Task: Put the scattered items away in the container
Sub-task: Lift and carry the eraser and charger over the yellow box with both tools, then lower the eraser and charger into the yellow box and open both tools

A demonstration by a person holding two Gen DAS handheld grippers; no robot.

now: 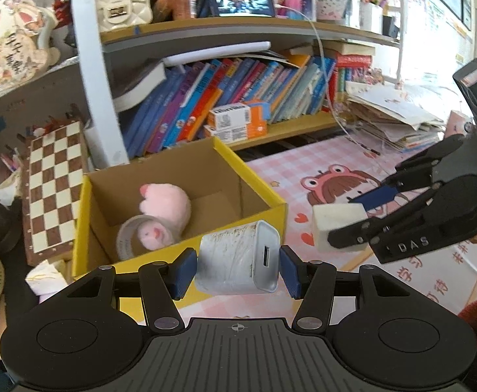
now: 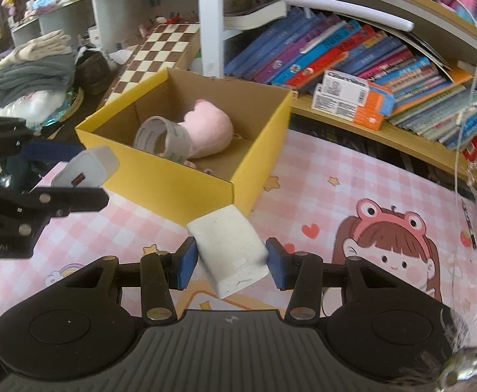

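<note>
Between the blue pads of the left gripper (image 1: 236, 266) a white USB charger (image 1: 238, 258) was held, its port face turned toward the camera and its long axis running away from the jaws toward twelve o'clock, where the yellow box (image 1: 264, 192) stood just beyond. The charger appeared clamped across its short sides and lifted clear of the desk (image 1: 303, 170), with the box's near wall directly behind it. A pale eraser-like block (image 2: 231, 248) was held in the same way by the right gripper (image 2: 230, 263), its long axis pointing toward eleven o'clock at the box's near corner (image 2: 231, 189). Both sets of jaws were thus closed on a load. Inside the box a pink plush toy (image 2: 210, 130) and a roll of tape (image 2: 160, 138) were already seen lying on the floor of it. By the left wrist view, the left gripper was judged the nearer of the two to the opening, the right being seen at three o'clock, further out over the pink checked mat (image 2: 352, 176). A chessboard (image 1: 53, 189) was leaned behind the box at ten o'clock.
</note>
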